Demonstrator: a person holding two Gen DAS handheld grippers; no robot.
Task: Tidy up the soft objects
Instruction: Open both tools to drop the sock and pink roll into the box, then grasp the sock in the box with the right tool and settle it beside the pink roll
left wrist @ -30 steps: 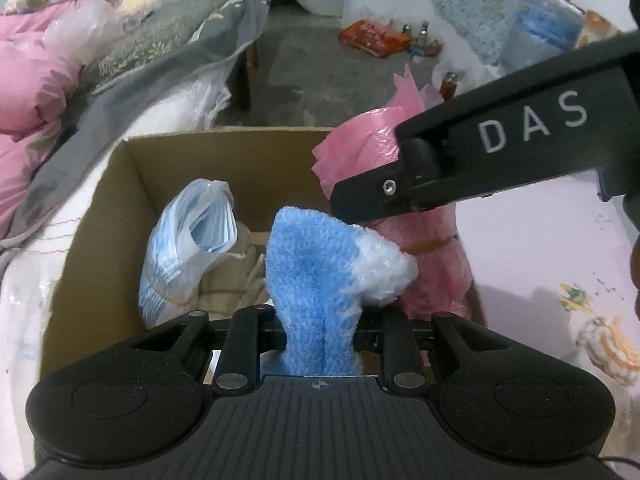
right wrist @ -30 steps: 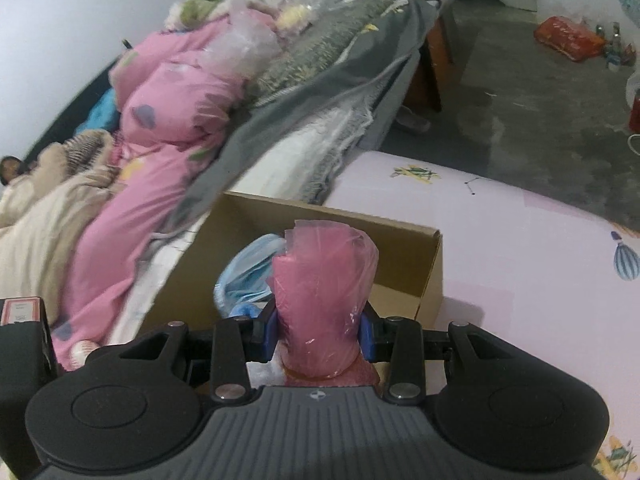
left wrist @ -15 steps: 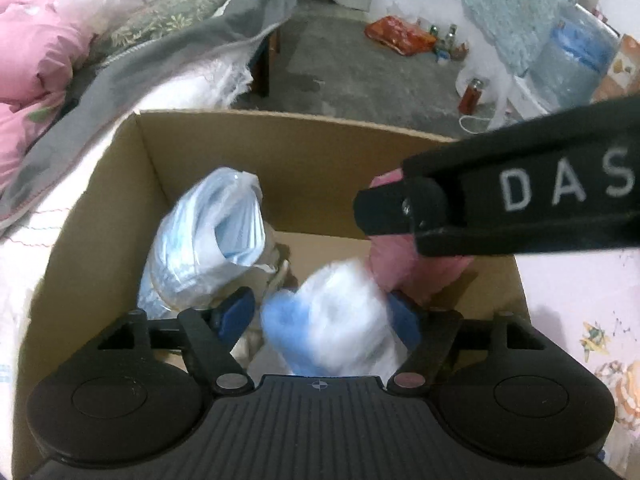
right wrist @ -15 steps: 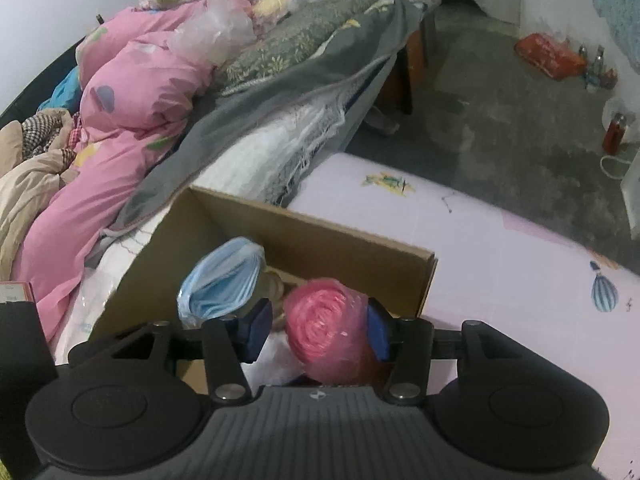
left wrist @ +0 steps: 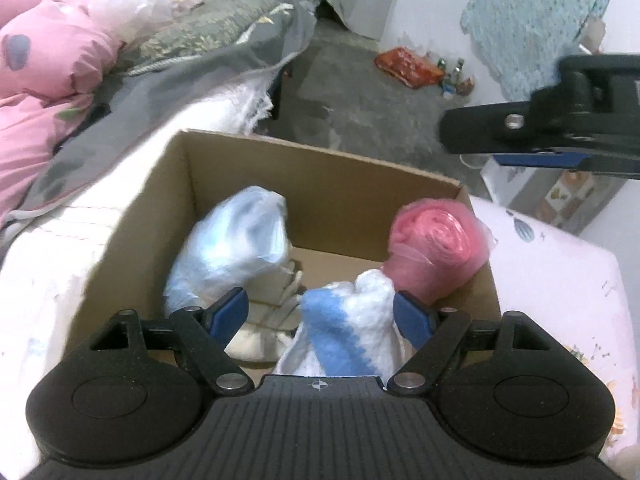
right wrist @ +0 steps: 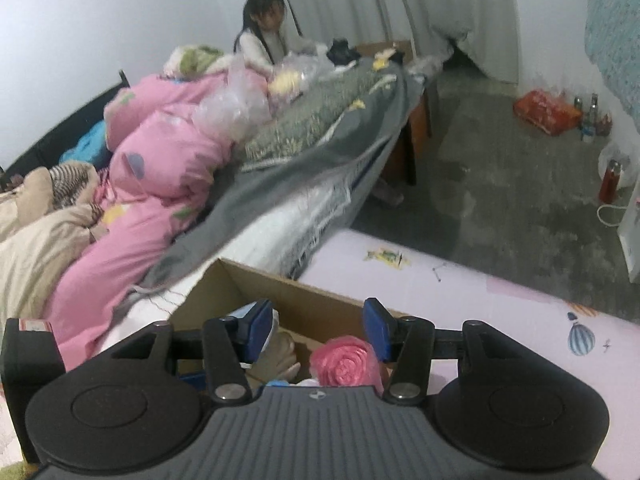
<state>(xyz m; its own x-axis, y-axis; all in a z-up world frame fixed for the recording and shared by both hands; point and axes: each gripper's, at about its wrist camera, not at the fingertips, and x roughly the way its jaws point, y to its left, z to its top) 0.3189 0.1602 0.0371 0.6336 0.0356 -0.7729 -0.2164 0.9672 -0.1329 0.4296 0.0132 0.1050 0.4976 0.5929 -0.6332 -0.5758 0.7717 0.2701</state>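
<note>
This is a lived-in bedroom in a home. A bed heaped with a puffy pink quilt [right wrist: 160, 168], a grey patterned blanket [right wrist: 320, 148] and a beige cover [right wrist: 36, 240] fills one side, and a person [right wrist: 264, 36] sits at its far end. White curtains [right wrist: 360, 8] hang at the back, over a bare grey concrete floor [right wrist: 500, 184] with bottles [right wrist: 592, 116] along the wall.
</note>
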